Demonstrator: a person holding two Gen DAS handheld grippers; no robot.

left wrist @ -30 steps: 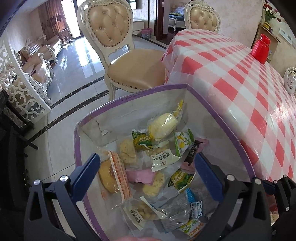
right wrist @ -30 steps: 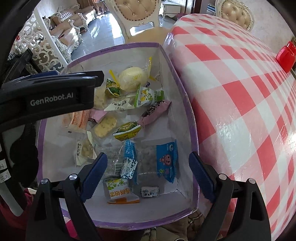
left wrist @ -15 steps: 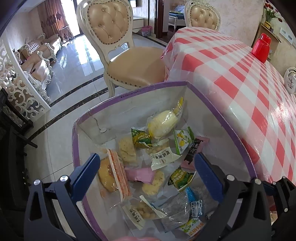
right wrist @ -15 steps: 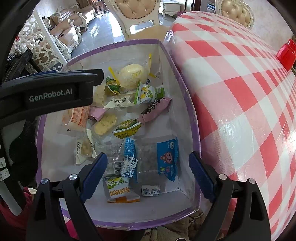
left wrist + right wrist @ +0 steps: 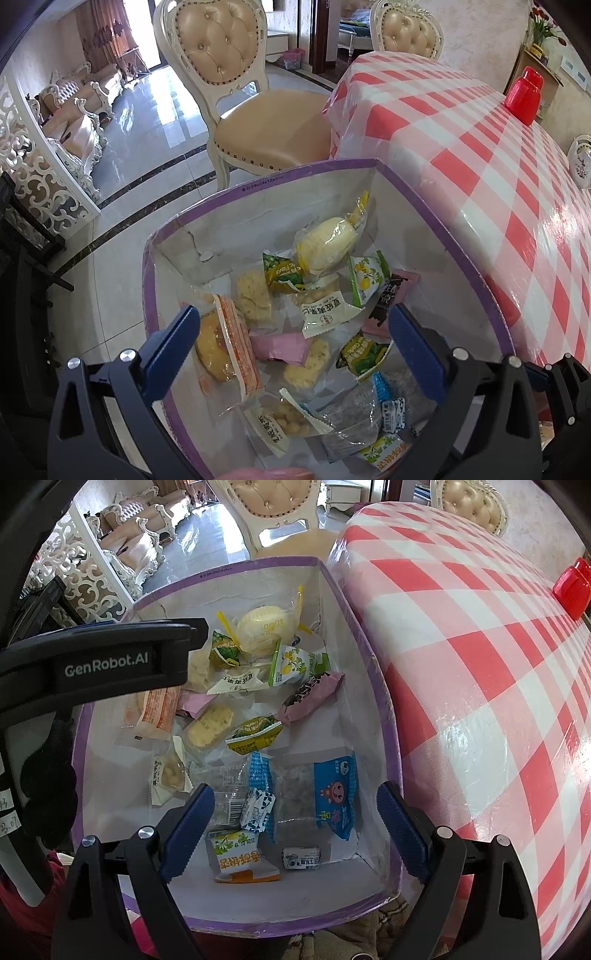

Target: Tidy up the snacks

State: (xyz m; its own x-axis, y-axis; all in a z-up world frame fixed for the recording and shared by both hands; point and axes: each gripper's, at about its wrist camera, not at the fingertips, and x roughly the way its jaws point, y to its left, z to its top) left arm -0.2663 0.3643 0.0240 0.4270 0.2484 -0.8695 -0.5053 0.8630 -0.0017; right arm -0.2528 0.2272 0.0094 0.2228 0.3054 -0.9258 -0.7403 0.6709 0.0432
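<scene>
A white box with a purple rim [image 5: 258, 177] [image 5: 369, 657] sits beside the checked table and holds several wrapped snacks. Among them are a yellow bun [image 5: 327, 247] [image 5: 260, 629], a pink packet [image 5: 280, 345], a purple bar [image 5: 310, 698] and a blue packet [image 5: 334, 794]. My left gripper [image 5: 291, 347] hangs open over the box with nothing between its blue fingers. My right gripper [image 5: 295, 821] is open too, above the near end of the box. The left gripper's black body [image 5: 99, 664] shows in the right wrist view, covering the box's left side.
The red-and-white checked table [image 5: 498, 166] [image 5: 480, 664] lies to the right, with a red container [image 5: 524, 94] on its far side. A cream padded chair [image 5: 258, 122] stands beyond the box on a glossy floor. White lattice furniture [image 5: 33, 173] is at the left.
Both views have shifted slightly, so the box sits a little lower and closer. The snacks lie as before and both grippers stay open.
</scene>
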